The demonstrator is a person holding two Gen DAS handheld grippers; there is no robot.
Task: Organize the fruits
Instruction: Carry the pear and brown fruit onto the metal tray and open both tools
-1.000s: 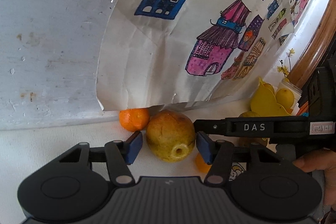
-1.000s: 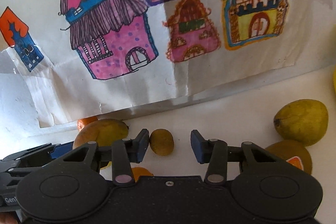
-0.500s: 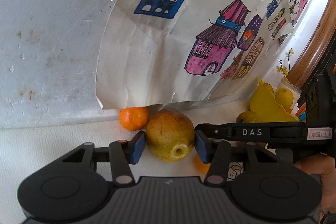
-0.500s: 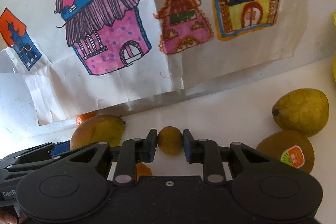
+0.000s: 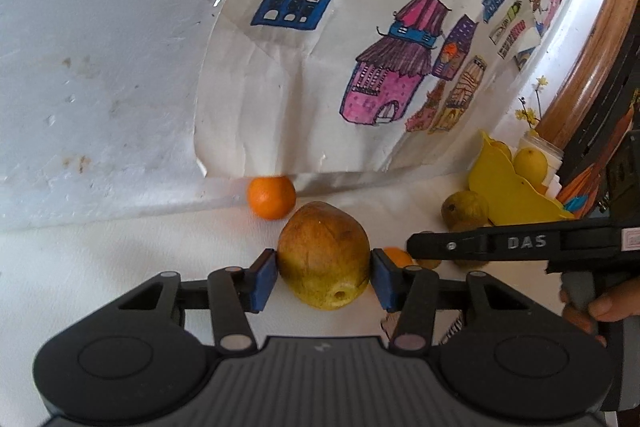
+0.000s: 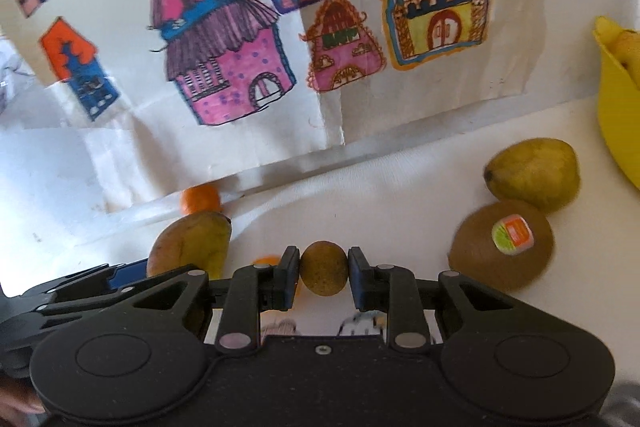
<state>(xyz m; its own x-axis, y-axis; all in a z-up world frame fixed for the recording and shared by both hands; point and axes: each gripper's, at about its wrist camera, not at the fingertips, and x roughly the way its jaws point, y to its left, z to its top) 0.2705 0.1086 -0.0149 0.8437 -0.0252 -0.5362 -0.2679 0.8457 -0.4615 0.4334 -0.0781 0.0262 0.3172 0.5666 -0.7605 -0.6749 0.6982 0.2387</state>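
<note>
Two grips: both grippers are loaded, one fruit each.
Left gripper [image 5: 325, 275]: clamped on the big pear [image 5: 324, 255], stem end away, long axis along the fingers; pear seems just off the tabletop [image 5: 100, 267].
Right gripper [image 6: 324, 273]: clenched on the small brown fruit [image 6: 323, 267], held clear of the tabletop.
Yellow bowl [image 6: 616, 115]: judged the drop point; lies to the right of both grippers, nearer the right one.
Loose fruit: orange [image 5: 271, 197] by the wall, second pear [image 6: 534, 173] touching the kiwi [image 6: 502, 247].
Next: right hand is likely carried rightward first.
</note>
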